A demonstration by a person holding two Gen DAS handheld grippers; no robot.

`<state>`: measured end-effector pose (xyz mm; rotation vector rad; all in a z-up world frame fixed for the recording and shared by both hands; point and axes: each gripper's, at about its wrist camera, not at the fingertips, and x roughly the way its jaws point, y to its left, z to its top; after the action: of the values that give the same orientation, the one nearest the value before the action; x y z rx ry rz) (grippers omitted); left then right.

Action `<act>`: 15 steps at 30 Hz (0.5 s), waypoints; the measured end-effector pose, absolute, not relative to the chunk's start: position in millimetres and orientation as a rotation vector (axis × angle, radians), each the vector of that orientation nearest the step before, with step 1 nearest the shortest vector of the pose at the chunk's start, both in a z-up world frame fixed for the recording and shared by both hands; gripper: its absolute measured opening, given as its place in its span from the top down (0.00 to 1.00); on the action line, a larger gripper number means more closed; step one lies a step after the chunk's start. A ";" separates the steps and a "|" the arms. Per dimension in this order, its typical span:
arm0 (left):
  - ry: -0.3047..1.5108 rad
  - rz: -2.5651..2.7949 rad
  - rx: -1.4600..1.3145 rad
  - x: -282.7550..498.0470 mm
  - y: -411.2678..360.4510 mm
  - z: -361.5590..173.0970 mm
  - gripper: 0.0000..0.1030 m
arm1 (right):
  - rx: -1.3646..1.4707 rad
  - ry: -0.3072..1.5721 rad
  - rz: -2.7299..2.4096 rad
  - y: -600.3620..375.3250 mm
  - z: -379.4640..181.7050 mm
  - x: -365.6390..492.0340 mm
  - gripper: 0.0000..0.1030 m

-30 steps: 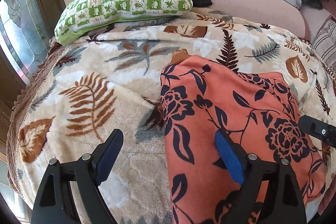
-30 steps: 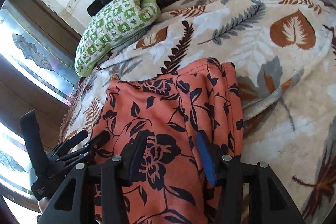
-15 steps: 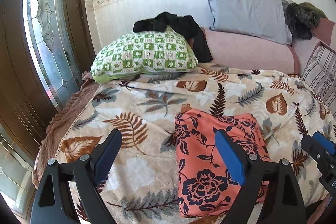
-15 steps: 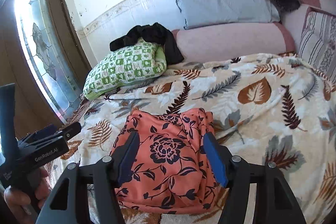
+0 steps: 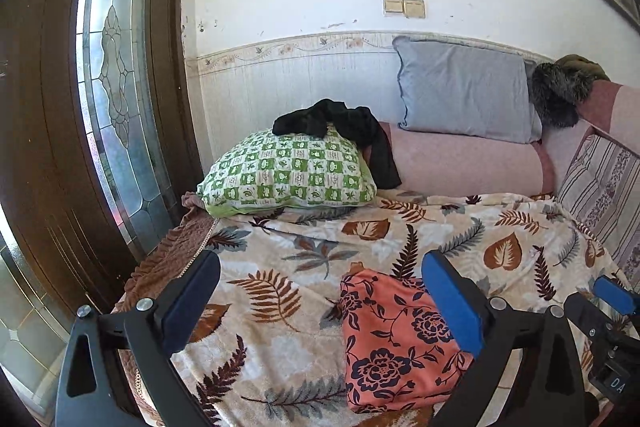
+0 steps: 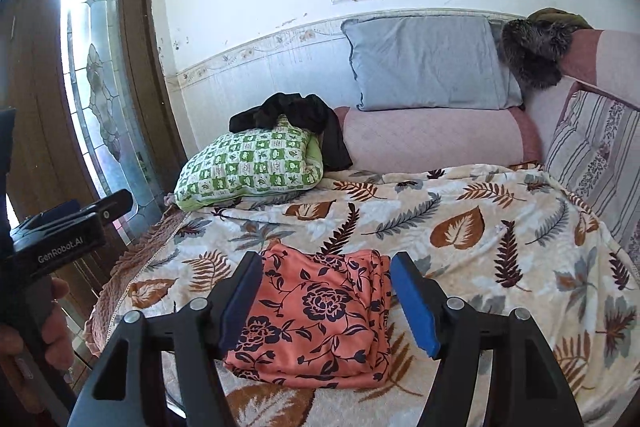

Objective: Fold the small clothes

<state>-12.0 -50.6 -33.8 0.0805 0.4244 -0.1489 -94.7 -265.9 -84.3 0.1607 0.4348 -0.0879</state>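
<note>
Folded orange garment (image 6: 320, 319) on blanket (image 6: 480, 227); both jaws wide, empty. Right view shows left hand (image 6: 44, 331).

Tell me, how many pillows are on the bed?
3 that I can see. A green checked pillow lies at the back left, a grey pillow leans against the wall, and a striped pillow stands at the right edge. Others may be hidden out of view.

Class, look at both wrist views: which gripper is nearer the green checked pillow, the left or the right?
Left, by a little. The left gripper hovers on the green checked pillow side of the folded floral garment; the right gripper hovers over the garment.
</note>
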 end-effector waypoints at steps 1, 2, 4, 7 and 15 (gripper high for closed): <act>0.429 -0.147 0.075 -13.9 -49.1 -30.8 0.02 | 0.154 0.428 -0.081 -263.4 -80.4 -97.2 0.31; 0.434 -0.142 0.074 -15.6 -48.0 -28.2 0.02 | 0.145 0.420 -0.077 -260.3 -76.4 -99.3 0.31; 0.430 -0.117 0.080 -19.4 -46.0 -22.9 0.02 | 0.128 0.403 -0.069 -253.7 -69.1 -103.5 0.31; 0.372 -0.056 0.102 -30.7 -44.5 -15.4 0.02 | 0.112 0.378 -0.061 -247.7 -61.5 -107.9 0.31; 0.342 -0.049 0.075 -47.9 -34.0 -2.0 0.02 | 0.137 0.376 -0.063 -244.3 -60.8 -112.1 0.30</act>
<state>-47.9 -34.0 -2.0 0.0749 0.3417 -0.0494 -112.1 -244.3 -60.8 0.1368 0.3756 -0.0628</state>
